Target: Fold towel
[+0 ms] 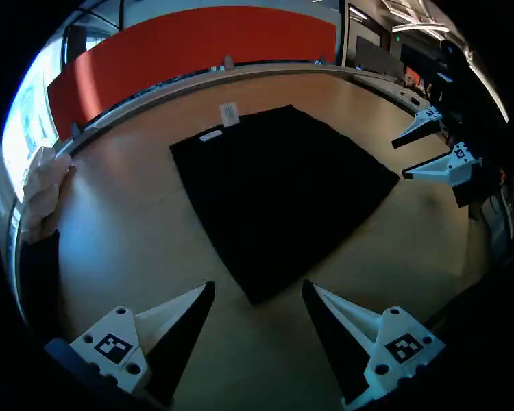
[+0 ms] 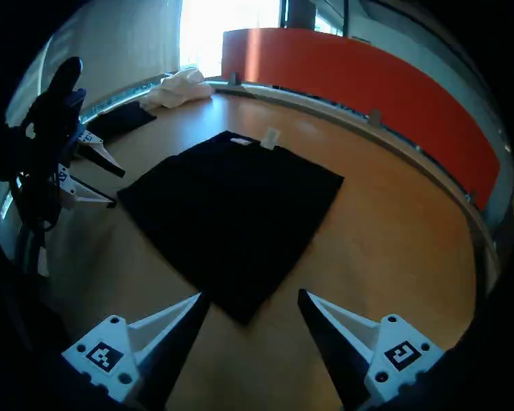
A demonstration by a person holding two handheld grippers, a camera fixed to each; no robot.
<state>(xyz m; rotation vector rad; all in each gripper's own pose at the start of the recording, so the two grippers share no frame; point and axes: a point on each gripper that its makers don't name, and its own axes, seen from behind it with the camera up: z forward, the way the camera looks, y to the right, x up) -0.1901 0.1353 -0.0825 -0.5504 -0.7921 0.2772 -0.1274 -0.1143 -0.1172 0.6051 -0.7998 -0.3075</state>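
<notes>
though its tag [image 1: 229, 113] is illegible, towel [image 1: 277, 192] lies flat.

We take this for an open-plan office, our long wooden desk [image 1: 133, 226] edged by an orange divider panel [image 1: 188, 48], strip ceiling lights [image 1: 420, 27] above the panel's end, a bright window [image 2: 223, 17] just beside the panel

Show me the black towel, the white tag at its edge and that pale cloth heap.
black towel [image 1: 277, 198], left gripper view, middle of the flat cloth.
white tag [image 1: 229, 113], left gripper view, centre of the upright tag.
pale cloth heap [image 2: 181, 88], right gripper view, middle of the heap.
</notes>
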